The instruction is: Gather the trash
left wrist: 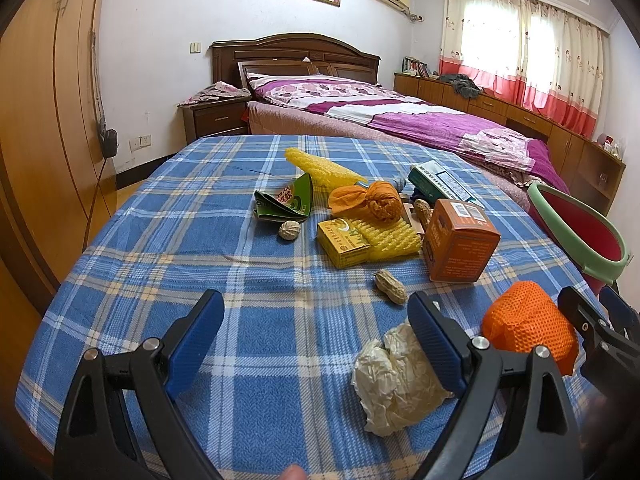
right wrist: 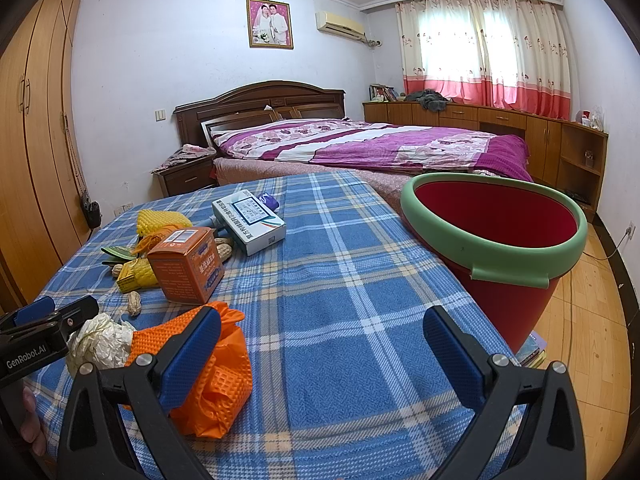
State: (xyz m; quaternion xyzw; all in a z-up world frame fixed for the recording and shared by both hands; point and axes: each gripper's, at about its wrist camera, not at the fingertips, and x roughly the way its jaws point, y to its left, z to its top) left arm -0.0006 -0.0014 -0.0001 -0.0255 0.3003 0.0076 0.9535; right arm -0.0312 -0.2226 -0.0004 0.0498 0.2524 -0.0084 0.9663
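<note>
"GenRobot.AI" lettering on left tongs (right wrist: 48, 320), both left and right tongs (right wrist: 320, 344) spread, empty.

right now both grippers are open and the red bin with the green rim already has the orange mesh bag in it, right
Not quite. Both grippers, left and right, are open, but the red bin with the green rim looks empty in the right wrist view. The orange mesh bag lies on the blue plaid cloth beside the right gripper's left finger.

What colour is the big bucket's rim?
The bucket's rim is light green, and the bucket itself is red. It shows best in the right wrist view.
</note>
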